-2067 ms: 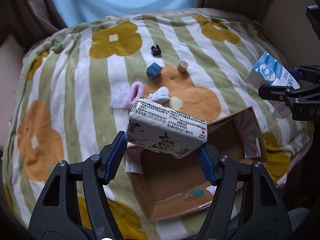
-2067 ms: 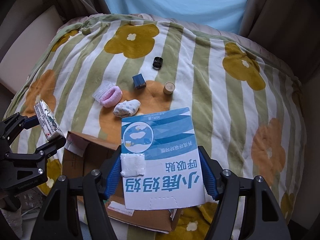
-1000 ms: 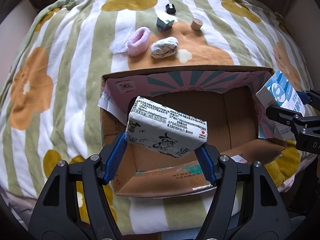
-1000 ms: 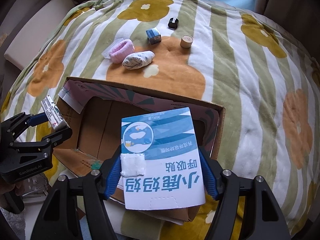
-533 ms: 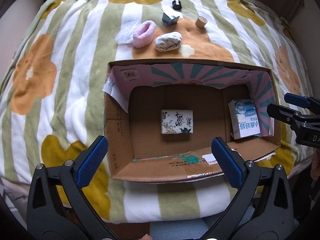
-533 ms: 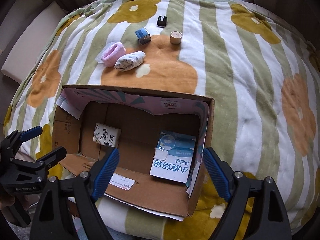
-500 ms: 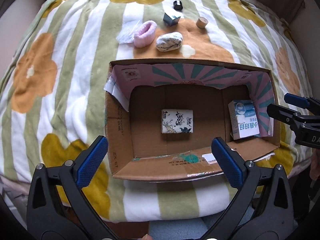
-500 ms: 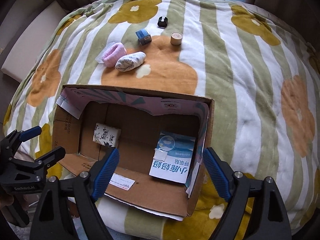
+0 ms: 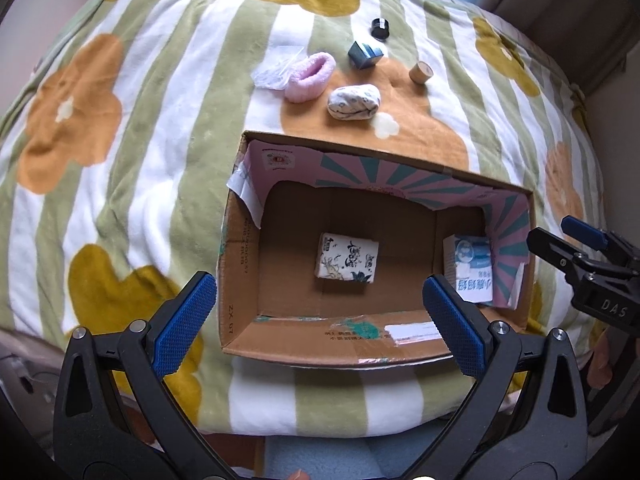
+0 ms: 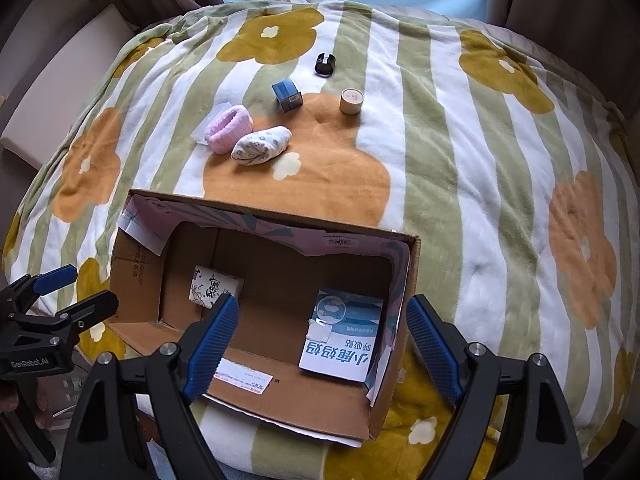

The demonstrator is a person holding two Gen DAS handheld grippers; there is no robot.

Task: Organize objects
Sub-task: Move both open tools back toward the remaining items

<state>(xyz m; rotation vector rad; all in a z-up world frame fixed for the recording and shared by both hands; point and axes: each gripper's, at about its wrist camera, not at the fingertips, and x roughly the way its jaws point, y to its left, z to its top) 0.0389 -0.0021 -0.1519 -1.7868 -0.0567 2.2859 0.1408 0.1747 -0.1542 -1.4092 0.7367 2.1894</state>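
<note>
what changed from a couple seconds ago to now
Both grippers let go: the left gripper dropped the tissue pack onto the cardboard box floor, and the right gripper released the blue-and-white packet at the box's right end. Both now open, empty. The small items on the blanket stayed put.

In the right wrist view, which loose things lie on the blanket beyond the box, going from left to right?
pink sock → patterned white sock → blue box → black cap → tan cylinder
</note>
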